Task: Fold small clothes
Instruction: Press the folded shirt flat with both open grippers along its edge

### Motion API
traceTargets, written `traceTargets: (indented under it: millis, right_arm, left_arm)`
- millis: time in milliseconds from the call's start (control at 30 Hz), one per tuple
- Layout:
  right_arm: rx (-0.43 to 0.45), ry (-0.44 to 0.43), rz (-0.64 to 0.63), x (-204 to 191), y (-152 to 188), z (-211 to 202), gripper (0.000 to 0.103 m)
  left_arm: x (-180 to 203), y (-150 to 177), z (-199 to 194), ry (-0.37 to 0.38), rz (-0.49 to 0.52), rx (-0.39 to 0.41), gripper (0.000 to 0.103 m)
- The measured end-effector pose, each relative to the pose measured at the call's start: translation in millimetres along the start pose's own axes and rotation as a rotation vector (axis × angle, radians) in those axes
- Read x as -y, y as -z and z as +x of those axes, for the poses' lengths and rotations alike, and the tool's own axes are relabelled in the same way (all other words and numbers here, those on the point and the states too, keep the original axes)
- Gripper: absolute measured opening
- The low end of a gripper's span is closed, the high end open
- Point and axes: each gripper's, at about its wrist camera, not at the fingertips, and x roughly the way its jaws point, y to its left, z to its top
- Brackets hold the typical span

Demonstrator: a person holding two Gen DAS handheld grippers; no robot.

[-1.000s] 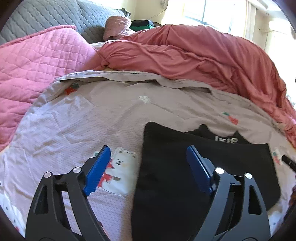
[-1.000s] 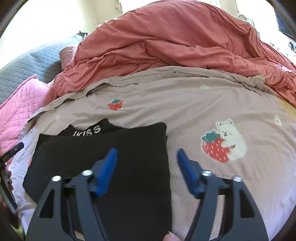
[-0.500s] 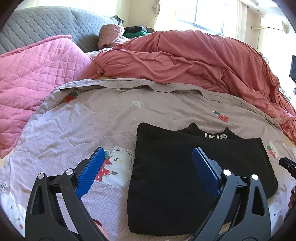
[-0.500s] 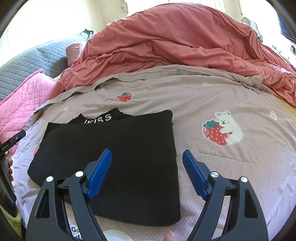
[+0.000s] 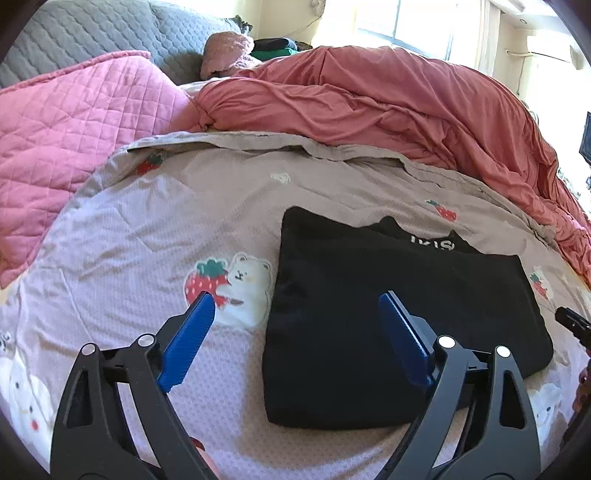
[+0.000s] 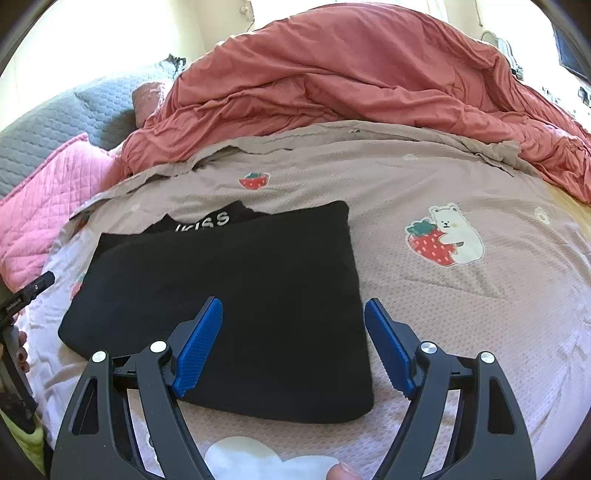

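A folded black garment (image 5: 406,288) with white lettering at its collar lies flat on the bear-and-strawberry bedsheet (image 5: 147,229). In the left wrist view my left gripper (image 5: 295,299) hovers over the garment's left edge. Its jaws are closing slightly but still stand wide, with nothing pressed between the blue pads (image 5: 188,339). In the right wrist view the same garment (image 6: 221,280) fills the left half. My right gripper (image 6: 293,302) stands open above its right edge, gripping nothing.
A rumpled coral duvet (image 5: 388,103) is heaped across the back of the bed. A pink quilted blanket (image 5: 66,122) lies at the left, with a grey headboard (image 5: 92,29) behind it. Bare sheet stretches right of the garment (image 6: 461,295).
Both grippers have drawn back from the garment, so its whole near edge now shows. The garment itself has not shifted. Both pairs of jaws stay wide.
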Motion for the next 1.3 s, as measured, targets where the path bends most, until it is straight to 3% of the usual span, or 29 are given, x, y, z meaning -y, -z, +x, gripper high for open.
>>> traceTargets:
  millis: [67, 200, 300, 567, 667, 733, 833, 1300]
  right_arm:
    - [-0.009, -0.009, -0.010, -7, 4, 1, 0.078]
    - [-0.024, -0.030, -0.033, -21, 9, 3, 0.078]
    - [-0.029, -0.044, -0.043, -30, 12, 4, 0.078]
    - [-0.062, -0.070, -0.117, -58, 16, 12, 0.078]
    - [-0.114, -0.010, -0.139, -58, 19, 27, 0.078]
    - [-0.172, 0.049, -0.114, -47, 23, 40, 0.078]
    - [-0.174, 0.038, -0.068, -31, 29, 43, 0.078]
    - [-0.149, 0.039, -0.065, -32, 34, 32, 0.078]
  left_arm:
    - [7, 5, -2, 0.001, 0.016, 0.000, 0.071]
    - [20, 15, -1, 0.014, 0.045, -0.011, 0.069]
    - [34, 24, -1, 0.010, 0.086, -0.014, 0.059]
    - [65, 39, 2, 0.036, 0.206, -0.017, 0.059]
    - [65, 50, 27, -0.045, 0.227, -0.128, 0.060]
    - [60, 57, 39, -0.049, 0.214, -0.174, 0.061]
    - [59, 57, 36, -0.047, 0.216, -0.168, 0.061]
    - [55, 53, 30, -0.014, 0.174, -0.167, 0.061]
